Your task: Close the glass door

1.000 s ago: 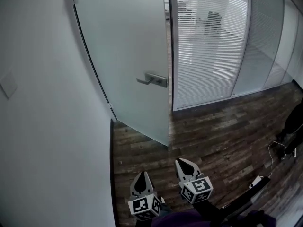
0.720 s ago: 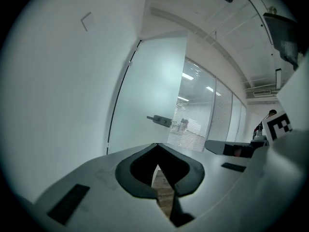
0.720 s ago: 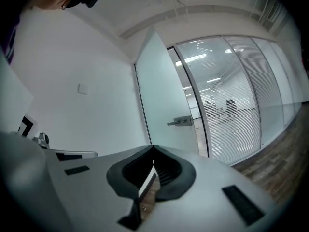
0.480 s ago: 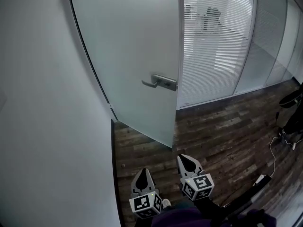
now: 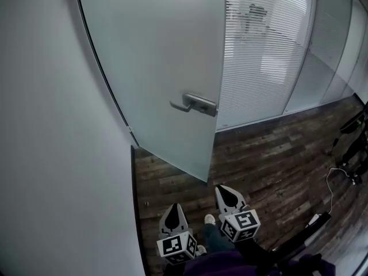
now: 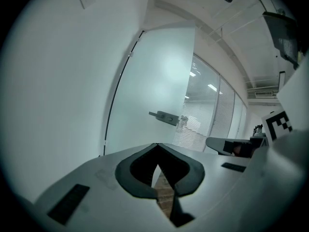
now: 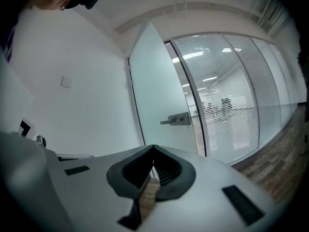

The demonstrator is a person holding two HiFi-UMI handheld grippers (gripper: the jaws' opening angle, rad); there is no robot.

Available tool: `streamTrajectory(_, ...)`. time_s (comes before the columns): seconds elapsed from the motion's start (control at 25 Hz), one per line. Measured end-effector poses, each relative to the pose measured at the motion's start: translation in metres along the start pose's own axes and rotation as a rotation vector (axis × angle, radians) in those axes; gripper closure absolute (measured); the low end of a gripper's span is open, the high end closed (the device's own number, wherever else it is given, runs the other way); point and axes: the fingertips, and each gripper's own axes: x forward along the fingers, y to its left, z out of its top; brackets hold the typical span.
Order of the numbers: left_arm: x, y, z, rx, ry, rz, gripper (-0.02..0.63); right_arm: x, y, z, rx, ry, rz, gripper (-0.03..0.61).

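1 door (image 5: 167, 68), open, hinged at wall (image 5: 52, 154) on left. It's ahead of both grippers, well apart, untouched. 1 handle (image 5: 195, 103) nr its free edge. 2 grippers: L gripper (image 5: 173, 210) & R gripper (image 5: 222, 188), side by side, both clenched, nothing betw jaws.

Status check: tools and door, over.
Left tool shut, empty. Right tool shut, empty. Glass door standing open, handle untouched, both tools short of it. Path to it unobstructed.

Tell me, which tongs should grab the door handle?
Probably the right tongs: they are nearer the frosted glass door's silver metal lever handle. The left tongs sit toward the white wall.
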Motion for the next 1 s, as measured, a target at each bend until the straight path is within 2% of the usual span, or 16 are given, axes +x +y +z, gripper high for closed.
streamTrajectory(0.36, 0.092, 0.000, 0.035, 0.019, -0.013, 0.021, 0.612, 0.086, -0.036, 0.038, -0.010, -0.005, 0.052, 0.581)
streamTrajectory(1.0, 0.205, -0.020, 0.058, 0.027, -0.005, 0.035, 0.612, 0.169, -0.098, 0.072, -0.018, 0.007, 0.100, 0.581)
